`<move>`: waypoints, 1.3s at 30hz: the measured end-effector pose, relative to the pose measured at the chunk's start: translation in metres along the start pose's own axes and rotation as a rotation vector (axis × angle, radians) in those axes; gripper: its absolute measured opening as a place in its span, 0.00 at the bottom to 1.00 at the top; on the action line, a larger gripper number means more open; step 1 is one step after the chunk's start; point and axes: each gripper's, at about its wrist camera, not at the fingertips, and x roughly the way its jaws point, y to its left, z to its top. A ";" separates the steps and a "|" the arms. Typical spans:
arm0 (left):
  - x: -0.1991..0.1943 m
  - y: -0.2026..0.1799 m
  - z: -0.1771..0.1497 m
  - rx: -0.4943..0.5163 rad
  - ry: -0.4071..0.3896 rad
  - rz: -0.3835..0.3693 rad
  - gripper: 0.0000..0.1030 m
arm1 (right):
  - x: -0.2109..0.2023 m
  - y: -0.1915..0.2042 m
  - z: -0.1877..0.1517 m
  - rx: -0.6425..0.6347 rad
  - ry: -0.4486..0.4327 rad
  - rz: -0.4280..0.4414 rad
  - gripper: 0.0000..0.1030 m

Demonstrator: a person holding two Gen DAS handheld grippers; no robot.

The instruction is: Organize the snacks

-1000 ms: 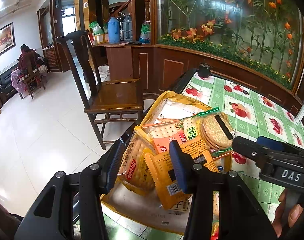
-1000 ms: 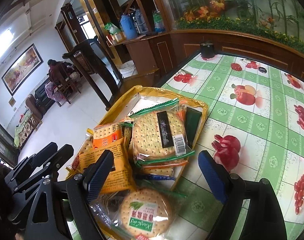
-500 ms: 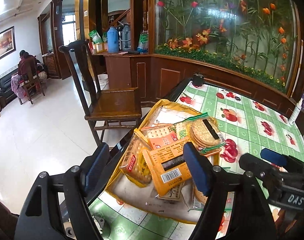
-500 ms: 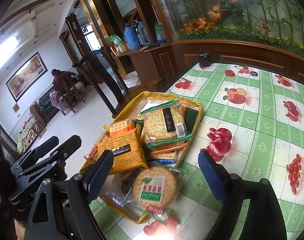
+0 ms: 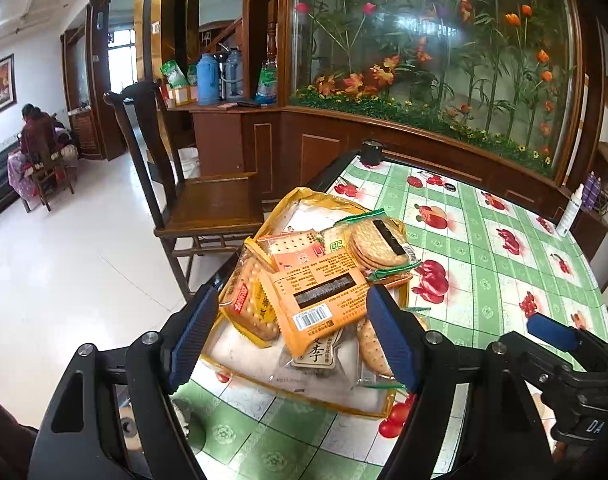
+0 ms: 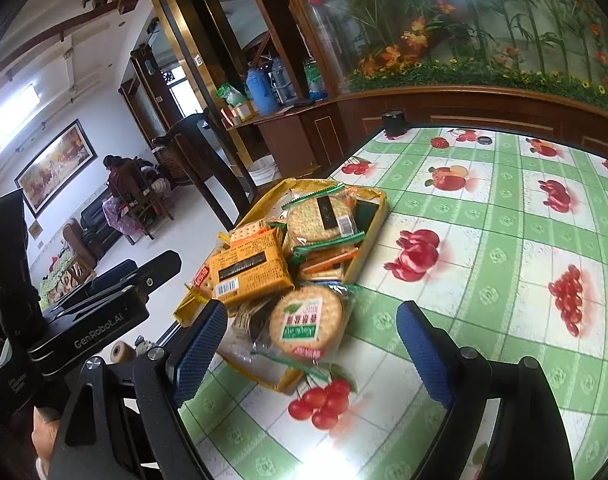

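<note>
A shallow yellow tray at the table's left edge holds a pile of cracker packets. An orange packet lies on top. A green-edged round cracker pack lies behind it. Another round cracker pack with a green label hangs over the tray's near edge. My left gripper is open and empty, held back above the tray's near side. My right gripper is open and empty, near the round pack. Each gripper shows in the other's view.
The table has a green checked fruit-print cloth. A dark wooden chair stands left of the table. A small black jar sits at the far corner. A white spray bottle stands at the right edge.
My left gripper has opened, released the orange packet onto the pile and pulled back. My right gripper has also drawn back from the tray, still open.
</note>
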 end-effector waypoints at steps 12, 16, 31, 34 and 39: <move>-0.024 -0.003 -0.016 0.048 -0.040 0.024 0.74 | -0.024 -0.005 -0.029 0.010 -0.021 -0.032 0.85; -0.029 -0.002 -0.023 0.046 -0.034 0.002 0.74 | -0.030 -0.001 -0.040 -0.029 -0.023 -0.088 0.90; -0.044 0.007 -0.045 0.040 -0.061 -0.042 0.75 | -0.034 0.044 -0.077 -0.235 -0.036 -0.238 0.96; -0.043 0.008 -0.049 0.039 -0.043 -0.048 0.75 | -0.030 0.048 -0.080 -0.245 -0.023 -0.241 0.96; -0.038 0.014 -0.057 0.026 -0.013 -0.045 0.75 | -0.023 0.054 -0.084 -0.268 -0.005 -0.253 0.96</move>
